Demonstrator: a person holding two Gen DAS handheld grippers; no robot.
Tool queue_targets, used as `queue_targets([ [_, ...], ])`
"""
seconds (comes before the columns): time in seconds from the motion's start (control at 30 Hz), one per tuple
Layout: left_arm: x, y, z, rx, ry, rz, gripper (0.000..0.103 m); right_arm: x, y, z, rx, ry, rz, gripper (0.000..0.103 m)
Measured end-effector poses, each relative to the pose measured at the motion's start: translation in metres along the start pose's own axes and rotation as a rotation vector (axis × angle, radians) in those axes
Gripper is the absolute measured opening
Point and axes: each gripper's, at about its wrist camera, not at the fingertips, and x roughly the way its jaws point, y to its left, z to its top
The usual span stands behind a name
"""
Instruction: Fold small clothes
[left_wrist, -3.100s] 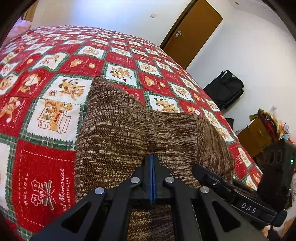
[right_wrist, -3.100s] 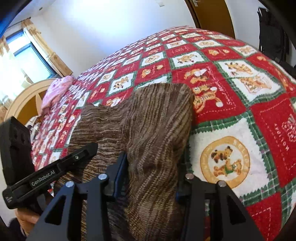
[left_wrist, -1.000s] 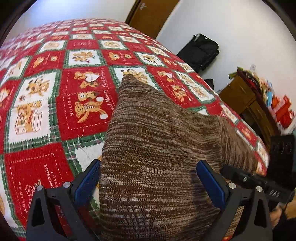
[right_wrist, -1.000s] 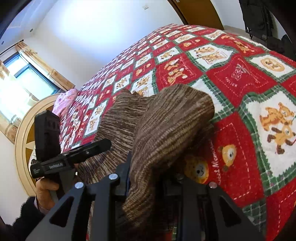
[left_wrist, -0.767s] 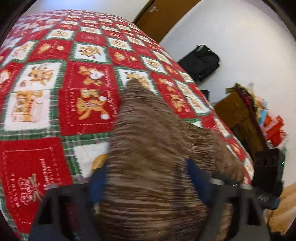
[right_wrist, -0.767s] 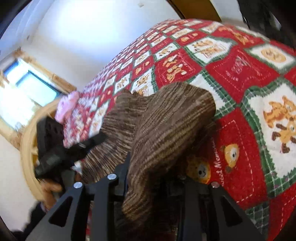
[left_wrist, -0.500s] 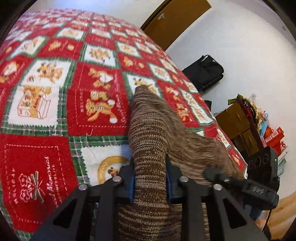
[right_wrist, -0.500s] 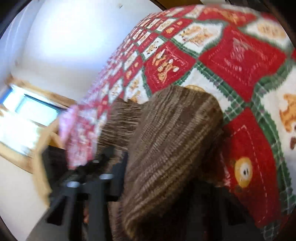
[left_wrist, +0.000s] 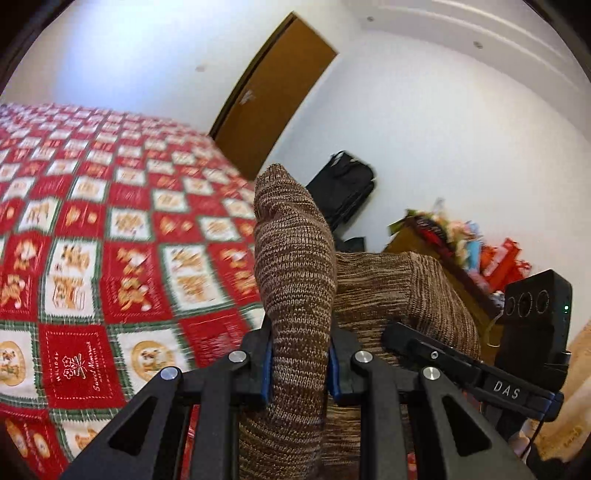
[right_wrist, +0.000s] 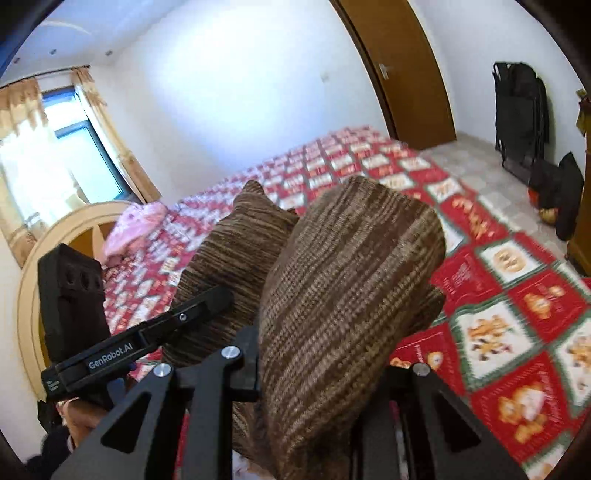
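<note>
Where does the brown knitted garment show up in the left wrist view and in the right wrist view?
Left wrist view: brown knitted garment stands up at lower centre, pinched by the left gripper.
Right wrist view: garment fills the centre, over the right gripper.
Shared landmark: the brown wooden door.

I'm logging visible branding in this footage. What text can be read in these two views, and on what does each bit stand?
"DAS": white letters on the right gripper, seen in the left wrist view.
"GenRobot.AI": on the left gripper, seen in the right wrist view.
"HOLIDAY" and script, perhaps "Sweet Memories": on a red square of the quilt.
Other quilt lettering: too blurred to read.
</note>
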Motion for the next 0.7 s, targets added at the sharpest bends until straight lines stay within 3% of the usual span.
queue_targets([
  [0.23, -0.047, -0.065, 0.007, 0.09, -0.006, -0.095, 0.023, -0.098, 0.02, 0.014, -0.025, -0.07, 0.055, 0.024],
  [0.37, -0.026, -0.072, 0.003, 0.067, 0.029, -0.101, 0.023, -0.114, 0.001, 0.022, 0.006, -0.051, 0.058, 0.024],
  [0.5, 0.04, -0.05, -0.013, 0.031, 0.101, -0.056, 0.023, -0.084, -0.045, 0.019, 0.055, 0.0, -0.019, 0.024],
  [0.6, 0.109, -0.018, -0.031, 0.048, 0.155, 0.002, 0.023, -0.042, -0.087, 0.014, 0.075, 0.053, -0.1, 0.025],
  [0.7, 0.149, 0.008, -0.044, 0.019, 0.209, 0.064, 0.023, 0.004, -0.129, 0.012, 0.08, 0.12, -0.165, 0.025],
])
